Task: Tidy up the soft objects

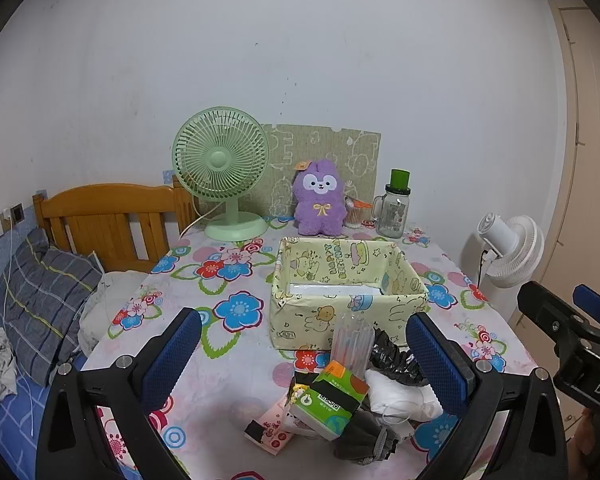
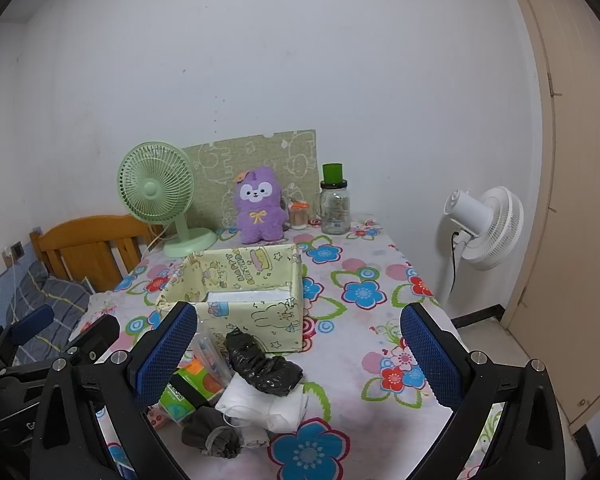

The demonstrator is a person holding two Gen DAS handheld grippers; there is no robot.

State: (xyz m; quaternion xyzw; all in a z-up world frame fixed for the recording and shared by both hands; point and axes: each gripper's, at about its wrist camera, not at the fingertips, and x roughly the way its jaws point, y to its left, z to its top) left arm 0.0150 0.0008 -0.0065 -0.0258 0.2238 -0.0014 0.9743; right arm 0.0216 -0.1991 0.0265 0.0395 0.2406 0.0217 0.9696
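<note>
A: Locate the soft items.

B: A pile lies on the near part of the surface (image 2: 380, 320), just in front of the yellow box (image 2: 236, 292): black bag (image 2: 262, 366), white cloth (image 2: 268, 404), grey cloth (image 2: 212, 436), green tissue pack (image 1: 332, 400).

A: Gripper status?

B: Left gripper (image 1: 300, 364) and right gripper (image 2: 296, 356) both hover above the pile, fingers spread, holding nothing.

A: Recommended procedure?

B: Probably take 1 item at a time, starting with the black bag on top. Pinch it mid-body, lift clear, release inside the box. Avoid snagging the white cloth's thin cord.
</note>
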